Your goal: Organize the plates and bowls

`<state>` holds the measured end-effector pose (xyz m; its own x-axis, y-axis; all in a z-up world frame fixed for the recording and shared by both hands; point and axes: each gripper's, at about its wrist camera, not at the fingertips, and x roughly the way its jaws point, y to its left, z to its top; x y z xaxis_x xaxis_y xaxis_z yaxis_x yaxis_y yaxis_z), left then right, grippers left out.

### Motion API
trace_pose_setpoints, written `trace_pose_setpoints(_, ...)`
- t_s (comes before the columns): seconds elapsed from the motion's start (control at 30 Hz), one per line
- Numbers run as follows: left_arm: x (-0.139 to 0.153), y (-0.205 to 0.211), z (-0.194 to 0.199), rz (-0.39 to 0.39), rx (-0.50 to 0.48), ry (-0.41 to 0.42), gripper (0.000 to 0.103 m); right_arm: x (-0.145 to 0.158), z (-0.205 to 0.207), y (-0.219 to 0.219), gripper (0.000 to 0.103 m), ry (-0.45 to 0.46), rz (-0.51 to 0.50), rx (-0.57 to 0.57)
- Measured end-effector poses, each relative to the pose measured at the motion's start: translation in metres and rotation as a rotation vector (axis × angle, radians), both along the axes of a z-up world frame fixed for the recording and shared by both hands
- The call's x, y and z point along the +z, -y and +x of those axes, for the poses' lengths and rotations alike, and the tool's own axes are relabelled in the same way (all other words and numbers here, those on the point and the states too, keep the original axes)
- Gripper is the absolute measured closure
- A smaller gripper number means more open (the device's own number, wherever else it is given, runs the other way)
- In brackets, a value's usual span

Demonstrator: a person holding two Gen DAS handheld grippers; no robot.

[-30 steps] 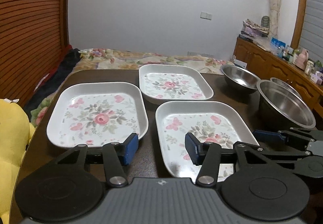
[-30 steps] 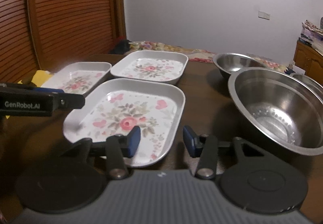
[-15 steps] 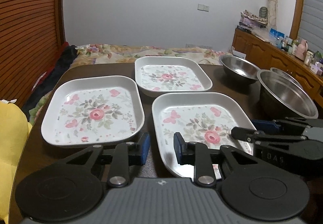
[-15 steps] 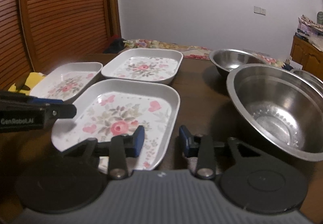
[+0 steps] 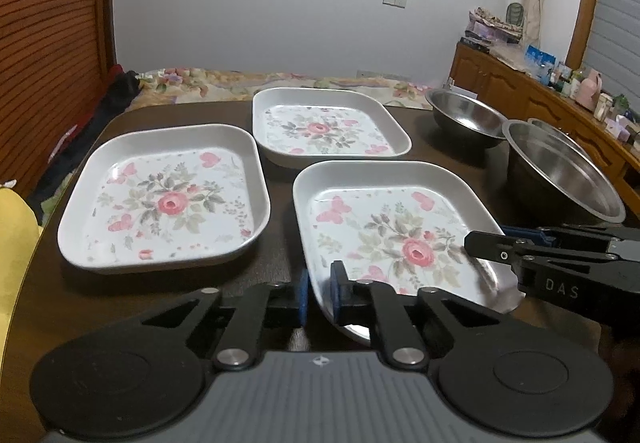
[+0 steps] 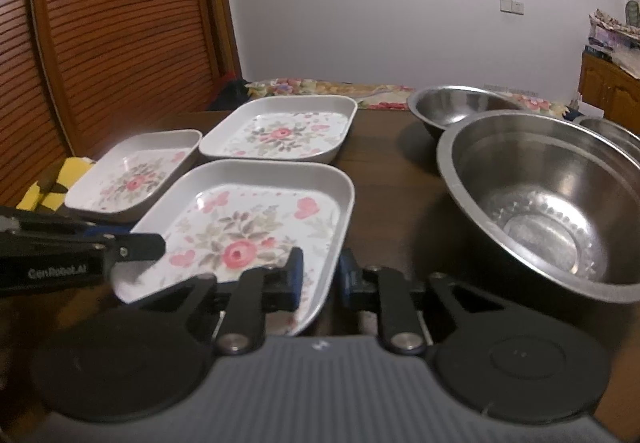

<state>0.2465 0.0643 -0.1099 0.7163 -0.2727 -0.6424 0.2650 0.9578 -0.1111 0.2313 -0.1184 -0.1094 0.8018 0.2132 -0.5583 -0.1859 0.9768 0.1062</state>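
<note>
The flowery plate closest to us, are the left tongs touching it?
Touching. In the left wrist view the left tongs pinch the near-left rim of the nearest flowery plate between both blue pads.

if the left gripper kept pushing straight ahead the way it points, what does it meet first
The left gripper is already clamped on the near rim of the nearest white floral rectangular plate, so it pushes that plate. Beyond it, probably the far floral plate; depth is unclear.
</note>
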Motion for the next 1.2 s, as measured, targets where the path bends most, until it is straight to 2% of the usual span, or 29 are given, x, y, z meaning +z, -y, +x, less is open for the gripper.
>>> trace_pose_setpoints(0.17, 0.011, -0.001, -0.02, 0.004, 0.016, 0.018, 0.091, 0.004, -0.01, 0.006, 0.083, -0.009, 0.058, 0.031)
trace_pose_setpoints(0.33, 0.024, 0.0, -0.047, 0.0, 0.003, 0.051, 0.09, 0.015, -0.036, 0.008, 0.083, 0.041, 0.067, 0.031)
trace_pose_setpoints(0.73, 0.047, 0.0, -0.123, 0.01, 0.001, 0.103, 0.089, 0.026, -0.097, 0.011, 0.083, 0.083, 0.128, 0.02)
trace_pose_setpoints(1.2, 0.034, -0.002, -0.142, 0.042, 0.019, 0.087, 0.088, 0.022, -0.12, 0.007, 0.083, 0.102, 0.108, 0.052)
